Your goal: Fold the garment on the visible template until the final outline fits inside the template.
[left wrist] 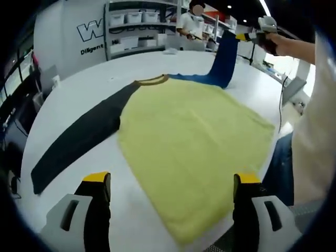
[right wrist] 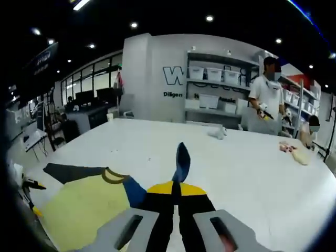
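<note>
One blue sleeve (right wrist: 182, 160) hangs pinched in the right gripper (right wrist: 176, 190), lifted above the garment (left wrist: 191, 144).

White table (left wrist: 157, 65) carries yellow shirt (left wrist: 194, 142), possibly some small items far off

Lab/demo workspace w/ showroom feel: big white worktable (right wrist: 252, 173) sitting in open hall, shelving (right wrist: 218, 79) w/ white storage bins (right wrist: 212, 73) lining grey wall, wall lettering (right wrist: 176, 76) showing, ceiling spotlights (right wrist: 210, 18) glowing, desks w/ monitors (right wrist: 86, 97) standing by windows.

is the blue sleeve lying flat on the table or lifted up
Lifted. The right gripper is shut on the blue sleeve, holding it up off the table.
</note>
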Action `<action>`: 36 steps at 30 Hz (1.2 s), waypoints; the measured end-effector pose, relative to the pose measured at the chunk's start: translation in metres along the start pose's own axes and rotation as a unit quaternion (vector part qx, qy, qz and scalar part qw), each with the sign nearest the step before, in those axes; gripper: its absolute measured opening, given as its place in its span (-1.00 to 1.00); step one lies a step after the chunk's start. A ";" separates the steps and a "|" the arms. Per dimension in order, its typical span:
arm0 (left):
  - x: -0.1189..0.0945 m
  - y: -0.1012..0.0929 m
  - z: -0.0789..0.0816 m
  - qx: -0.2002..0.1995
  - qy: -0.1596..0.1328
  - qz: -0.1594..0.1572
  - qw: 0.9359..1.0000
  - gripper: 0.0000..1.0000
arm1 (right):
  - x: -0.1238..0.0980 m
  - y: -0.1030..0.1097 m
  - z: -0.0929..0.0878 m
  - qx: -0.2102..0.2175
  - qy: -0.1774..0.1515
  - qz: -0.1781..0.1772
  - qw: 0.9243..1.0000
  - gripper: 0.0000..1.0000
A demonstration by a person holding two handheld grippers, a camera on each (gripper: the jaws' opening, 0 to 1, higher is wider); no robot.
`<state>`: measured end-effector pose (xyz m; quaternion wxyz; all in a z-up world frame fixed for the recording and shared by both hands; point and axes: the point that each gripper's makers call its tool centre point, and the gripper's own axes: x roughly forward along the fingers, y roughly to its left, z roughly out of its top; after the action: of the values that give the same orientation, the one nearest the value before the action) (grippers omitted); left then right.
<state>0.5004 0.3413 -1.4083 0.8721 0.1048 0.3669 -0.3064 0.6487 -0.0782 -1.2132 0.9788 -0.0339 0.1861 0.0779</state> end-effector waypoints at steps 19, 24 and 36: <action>-0.011 0.006 0.008 -0.007 -0.026 0.006 1.000 0.98 | 0.041 0.170 0.034 -0.057 -0.021 0.155 0.986 -1.00; -0.014 0.008 0.006 -0.012 -0.028 0.007 0.999 0.98 | 0.060 0.223 0.028 -0.071 -0.013 0.194 0.978 -1.00; -0.018 0.013 0.001 -0.015 -0.026 0.009 0.999 0.98 | 0.113 0.310 0.000 -0.112 0.015 0.228 0.967 -1.00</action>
<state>0.4991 0.3588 -1.3952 0.8857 0.0864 0.3475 -0.2956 0.7009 0.2434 -1.2669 0.9223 -0.1011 0.1940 0.3185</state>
